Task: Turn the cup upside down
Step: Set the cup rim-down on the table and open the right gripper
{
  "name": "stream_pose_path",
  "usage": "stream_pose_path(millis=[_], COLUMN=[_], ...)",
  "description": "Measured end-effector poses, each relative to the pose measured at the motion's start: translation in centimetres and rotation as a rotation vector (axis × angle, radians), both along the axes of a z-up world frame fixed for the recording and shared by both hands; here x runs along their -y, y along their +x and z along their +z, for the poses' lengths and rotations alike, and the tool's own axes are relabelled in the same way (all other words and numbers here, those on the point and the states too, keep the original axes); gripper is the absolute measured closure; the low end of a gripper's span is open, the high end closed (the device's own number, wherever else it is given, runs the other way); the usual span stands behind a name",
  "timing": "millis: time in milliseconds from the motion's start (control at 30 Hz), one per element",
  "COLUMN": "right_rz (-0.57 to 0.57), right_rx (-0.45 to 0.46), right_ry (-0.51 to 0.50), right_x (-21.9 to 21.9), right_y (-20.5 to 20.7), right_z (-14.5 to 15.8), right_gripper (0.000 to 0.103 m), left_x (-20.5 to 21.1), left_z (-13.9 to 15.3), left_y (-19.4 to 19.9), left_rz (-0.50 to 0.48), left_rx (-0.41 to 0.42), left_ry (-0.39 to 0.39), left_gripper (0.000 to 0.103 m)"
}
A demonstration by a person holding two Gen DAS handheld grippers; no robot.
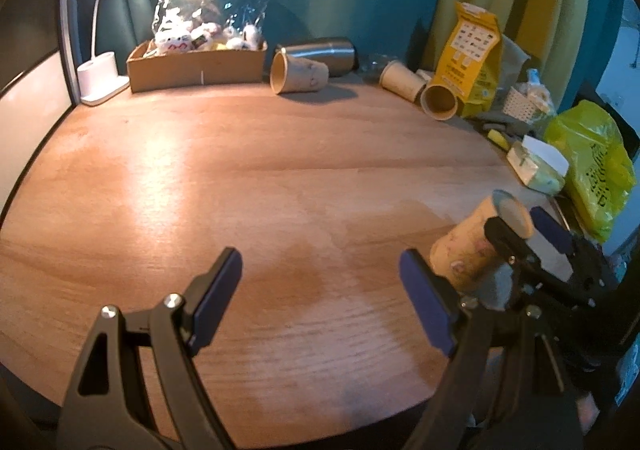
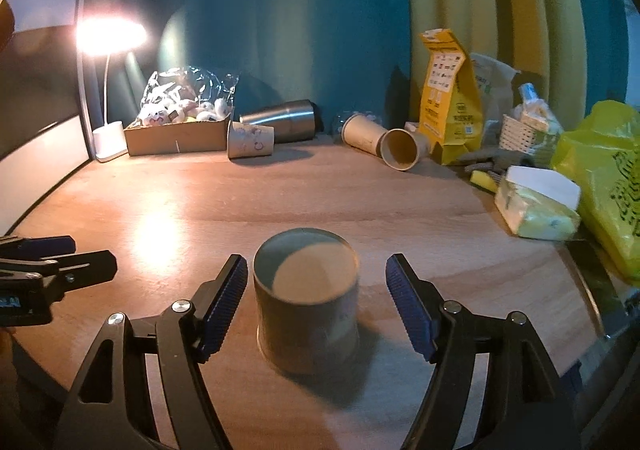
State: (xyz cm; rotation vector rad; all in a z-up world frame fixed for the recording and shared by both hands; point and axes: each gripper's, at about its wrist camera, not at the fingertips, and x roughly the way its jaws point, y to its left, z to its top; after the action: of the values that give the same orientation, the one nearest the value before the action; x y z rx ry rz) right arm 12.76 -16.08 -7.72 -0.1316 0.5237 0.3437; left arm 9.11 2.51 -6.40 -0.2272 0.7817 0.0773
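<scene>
A beige paper cup stands upside down on the wooden table, its flat base up. My right gripper is open, with one finger on each side of the cup and a gap to both. In the left wrist view the same cup shows at the right with the right gripper around it. My left gripper is open and empty above bare table, left of the cup. Its fingers show at the left edge of the right wrist view.
Several paper cups and a steel tumbler lie on their sides at the back. A cardboard box, a lit lamp, a yellow bag, a tissue pack and a green plastic bag line the back and right.
</scene>
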Motion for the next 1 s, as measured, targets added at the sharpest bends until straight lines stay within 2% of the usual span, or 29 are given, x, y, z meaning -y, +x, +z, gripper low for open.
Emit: stream_pose_path(millis=[267, 633, 1000], right_rz=[-0.020, -0.029, -0.028], right_rx=[-0.057, 0.006, 0.026], right_ry=[0.017, 0.039, 0.061], right_x=[2.2, 3.1, 3.3], right_y=[-3.6, -8.9, -10.2], right_z=[2.0, 4.6, 5.4], right_gripper=[0.028, 0.028, 0.028], left_x=[1.6, 3.3, 3.7], left_z=[1.5, 3.7, 5.0], left_y=[-3.3, -7.7, -9.0], left_rz=[-0.023, -0.059, -0.056], left_rx=[0.052, 0.127, 0.159], left_ry=[0.011, 0.025, 0.030], left_gripper=[0.021, 0.021, 0.020])
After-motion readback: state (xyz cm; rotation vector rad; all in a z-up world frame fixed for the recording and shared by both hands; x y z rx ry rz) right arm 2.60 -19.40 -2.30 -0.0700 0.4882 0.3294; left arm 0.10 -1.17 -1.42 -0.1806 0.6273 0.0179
